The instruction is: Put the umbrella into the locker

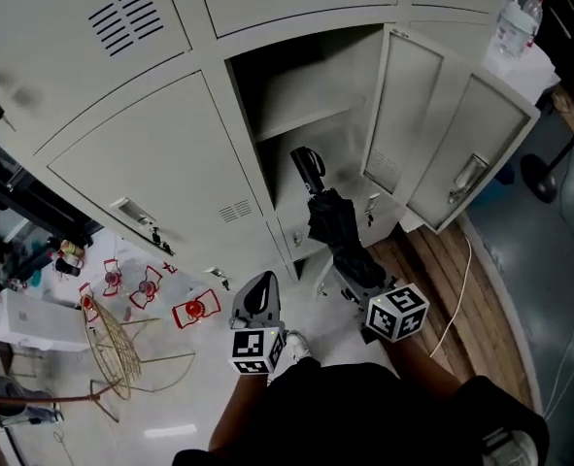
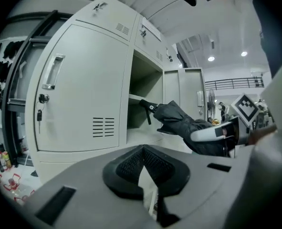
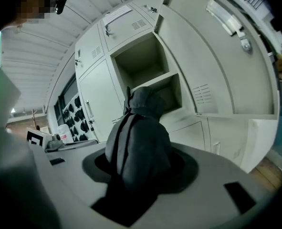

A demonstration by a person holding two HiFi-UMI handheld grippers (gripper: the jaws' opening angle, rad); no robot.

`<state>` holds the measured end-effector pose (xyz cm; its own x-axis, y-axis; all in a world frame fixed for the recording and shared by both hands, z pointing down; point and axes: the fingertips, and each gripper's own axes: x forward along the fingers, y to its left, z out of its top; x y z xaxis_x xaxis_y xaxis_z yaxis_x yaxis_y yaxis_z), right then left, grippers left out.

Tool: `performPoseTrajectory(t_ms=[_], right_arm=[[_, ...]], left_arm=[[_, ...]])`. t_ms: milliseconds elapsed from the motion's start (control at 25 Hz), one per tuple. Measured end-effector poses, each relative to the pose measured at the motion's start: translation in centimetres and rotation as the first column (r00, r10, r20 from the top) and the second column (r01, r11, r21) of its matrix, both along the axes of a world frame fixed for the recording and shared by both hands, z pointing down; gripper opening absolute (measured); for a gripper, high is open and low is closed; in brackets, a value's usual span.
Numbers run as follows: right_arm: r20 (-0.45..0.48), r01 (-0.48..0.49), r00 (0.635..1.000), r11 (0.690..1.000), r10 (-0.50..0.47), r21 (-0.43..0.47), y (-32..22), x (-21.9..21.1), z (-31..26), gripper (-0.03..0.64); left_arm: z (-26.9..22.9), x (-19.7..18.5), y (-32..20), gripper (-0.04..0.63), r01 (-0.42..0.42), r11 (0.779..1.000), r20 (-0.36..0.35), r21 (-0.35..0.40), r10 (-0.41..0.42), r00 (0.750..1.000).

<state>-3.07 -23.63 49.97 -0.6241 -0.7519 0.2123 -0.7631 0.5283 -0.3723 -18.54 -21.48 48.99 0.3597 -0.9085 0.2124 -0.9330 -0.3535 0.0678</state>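
Umbrella [image 1: 331, 223] points handle-first into open locker [image 1: 296, 90].

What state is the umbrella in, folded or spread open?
Folded: the umbrella is a narrow dark bundle, clamped in the right gripper.

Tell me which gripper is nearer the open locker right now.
Right. The right gripper, shut on the umbrella, is just in front of the open locker; the left gripper, empty, sits farther back, before the closed door.
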Motion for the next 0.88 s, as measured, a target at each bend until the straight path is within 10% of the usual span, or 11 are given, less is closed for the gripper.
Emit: performPoseTrajectory(t_ms=[880], right_arm=[[-0.106,-0.009,0.994,1.0,0.007,-0.015,-10.4,-0.2,2.1,0.212]], left_arm=[[-0.4,2.8,-8.1,-0.003,-0.061,0.998,0.015,0.009,0.061,0.998]])
